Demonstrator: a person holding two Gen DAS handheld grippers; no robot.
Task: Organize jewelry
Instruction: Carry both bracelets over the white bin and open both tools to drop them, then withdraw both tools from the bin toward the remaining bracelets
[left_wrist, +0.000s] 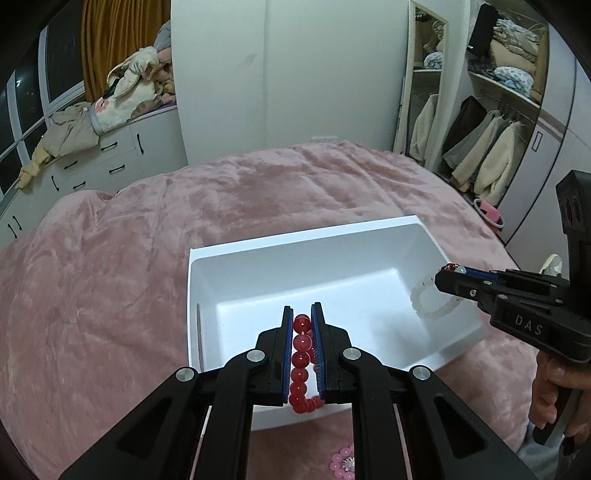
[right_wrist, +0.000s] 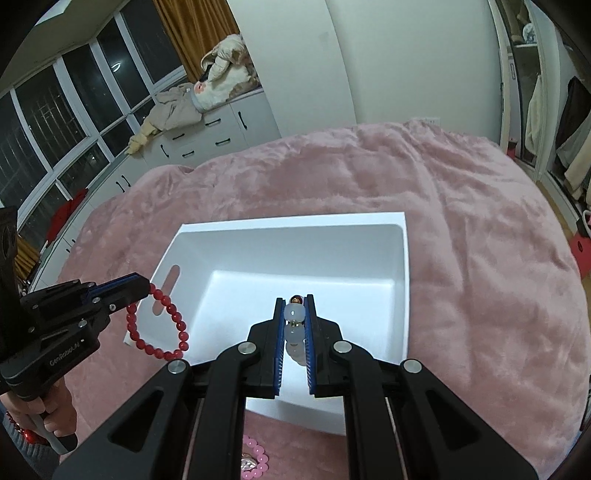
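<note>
A white open box (left_wrist: 229, 254) (right_wrist: 402, 266) lies on the pink blanket. My left gripper (left_wrist: 303, 314) is shut on a red bead bracelet (left_wrist: 301, 360) and holds it over the box's near left edge; the bracelet hangs from that gripper (right_wrist: 146, 286) in the right wrist view (right_wrist: 159, 325). My right gripper (right_wrist: 294, 301) is shut on a white bead bracelet (right_wrist: 294, 314) above the box's near side. In the left wrist view that gripper (left_wrist: 443, 275) holds the white bracelet (left_wrist: 424, 302) over the box's right wall.
A pink bead bracelet (left_wrist: 343, 461) (right_wrist: 255, 458) lies on the blanket in front of the box. The pink blanket (left_wrist: 110, 277) covers the bed all round. White drawers (left_wrist: 92, 162) stand at the back left, a wardrobe (left_wrist: 498, 140) at the right.
</note>
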